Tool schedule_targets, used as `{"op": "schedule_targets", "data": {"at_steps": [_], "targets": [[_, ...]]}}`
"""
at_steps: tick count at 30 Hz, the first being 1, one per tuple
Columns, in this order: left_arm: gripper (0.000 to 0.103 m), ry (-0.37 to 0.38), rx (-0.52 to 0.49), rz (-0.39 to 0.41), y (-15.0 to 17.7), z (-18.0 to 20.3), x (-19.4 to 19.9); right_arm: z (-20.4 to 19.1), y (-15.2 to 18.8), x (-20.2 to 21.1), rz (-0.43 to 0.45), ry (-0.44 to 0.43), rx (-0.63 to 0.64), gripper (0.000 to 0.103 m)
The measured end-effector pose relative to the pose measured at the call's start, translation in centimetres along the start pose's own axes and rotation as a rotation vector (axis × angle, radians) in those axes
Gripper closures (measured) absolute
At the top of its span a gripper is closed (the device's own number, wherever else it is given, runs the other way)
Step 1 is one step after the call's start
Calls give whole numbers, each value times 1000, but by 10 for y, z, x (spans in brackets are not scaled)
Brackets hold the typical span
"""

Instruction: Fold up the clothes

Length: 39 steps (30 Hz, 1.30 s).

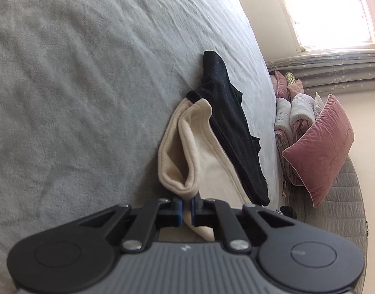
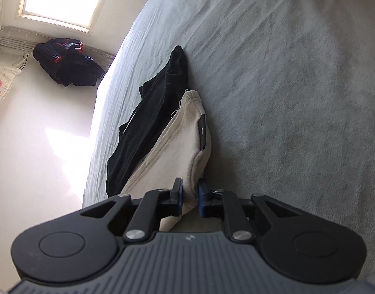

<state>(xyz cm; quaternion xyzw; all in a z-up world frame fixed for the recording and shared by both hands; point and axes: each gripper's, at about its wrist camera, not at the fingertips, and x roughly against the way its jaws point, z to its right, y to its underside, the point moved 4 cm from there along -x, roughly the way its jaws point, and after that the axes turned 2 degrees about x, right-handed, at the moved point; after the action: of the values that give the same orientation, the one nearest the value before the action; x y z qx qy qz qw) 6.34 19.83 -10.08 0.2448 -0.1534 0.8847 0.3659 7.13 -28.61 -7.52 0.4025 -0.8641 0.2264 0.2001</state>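
A fleece garment with a cream part point(image 1: 187, 147) and a black part point(image 1: 226, 112) lies bunched along the edge of a grey bed. My left gripper point(image 1: 186, 208) is shut on a folded cream edge, the cloth pinched between its blue pads. In the right wrist view the same cream fleece point(image 2: 182, 132) carries a small black label point(image 2: 202, 134), with the black cloth point(image 2: 148, 122) to its left. My right gripper point(image 2: 190, 196) is shut on a thick cream hem that fills the gap between its pads.
The grey bedspread point(image 1: 77, 85) stretches wide beside the garment. Past the bed edge are a pink cushion point(image 1: 319, 147), rolled blankets point(image 1: 300, 110) and a bright window point(image 1: 329, 7). A dark pile of clothes point(image 2: 65, 61) lies on the pale floor near the wall.
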Motion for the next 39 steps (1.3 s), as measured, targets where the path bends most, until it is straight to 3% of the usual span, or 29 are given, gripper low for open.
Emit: {"op": "schedule_targets", "data": {"at_steps": [8,16,24,32,34,36,37,39], "targets": [[98,148,42,78,-22,40,4,-41,-37,5,68,-129,0,88],[98,181,-1,157,-65,89,-24,-57,-94,-22,170,-146,-17,88],[98,71,20,200,-115,95,-81,-53,-138,-72,211,-76,-13,88],[95,-59,22,207,-149,83,-127,-42,-160,-119,201,-31,-50,84],[89,-68,8,197,-154,85,-127,-43,-164,-120,202,-43,-35,82],[78,-63,-38,210,-158,92,-119,-51,-169,-112,223,-35,24,68],[66,-64,-69,227,-160,95,-114,-55,-171,-107,237,-31,62,61],[58,-81,-136,269,-164,100,-103,-62,-172,-101,247,-8,138,60]]}}
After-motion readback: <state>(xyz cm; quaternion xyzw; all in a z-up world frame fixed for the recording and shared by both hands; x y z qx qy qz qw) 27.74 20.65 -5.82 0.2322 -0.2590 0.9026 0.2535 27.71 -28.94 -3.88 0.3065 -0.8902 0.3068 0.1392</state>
